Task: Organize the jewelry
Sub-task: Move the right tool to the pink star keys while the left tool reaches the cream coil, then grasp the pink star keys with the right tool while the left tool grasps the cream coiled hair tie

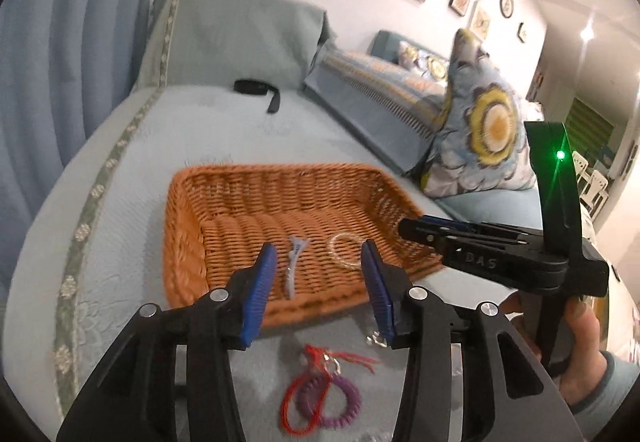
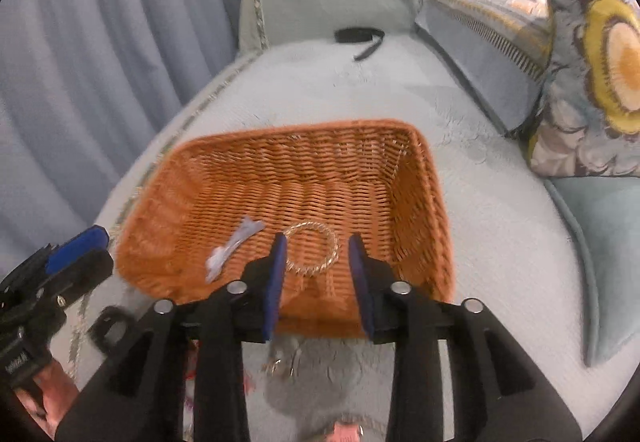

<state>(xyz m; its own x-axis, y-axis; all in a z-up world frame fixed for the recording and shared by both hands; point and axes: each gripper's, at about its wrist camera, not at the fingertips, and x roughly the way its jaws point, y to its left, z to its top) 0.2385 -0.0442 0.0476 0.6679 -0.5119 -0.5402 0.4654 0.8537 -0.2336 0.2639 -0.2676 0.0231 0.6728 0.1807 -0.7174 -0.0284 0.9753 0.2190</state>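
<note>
We hold both grippers over the near edge of a wicker basket (image 2: 424,202) that sits on a pale blue-green sofa seat (image 2: 500,226). The left gripper (image 1: 320,282) has its jaws partly open with nothing between the blue pads; through the gap we see a pale blue hair clip (image 1: 294,266) lying on the basket floor. The right gripper (image 2: 316,274) also has its jaws partly open and empty, and a twisted silver-gold bangle (image 2: 312,248) lies flat in the basket just beyond its tips, beside the clip. On the seat in front of the basket, below the left gripper, lie a red coiled band (image 1: 298,408) and a purple coiled band (image 1: 340,400), overlapping, with a red tasselled charm (image 1: 340,358) just above them. A small silvery piece (image 1: 376,339) lies near the left gripper's right pad. A floral cushion (image 1: 480,130) leans at the right.
</note>
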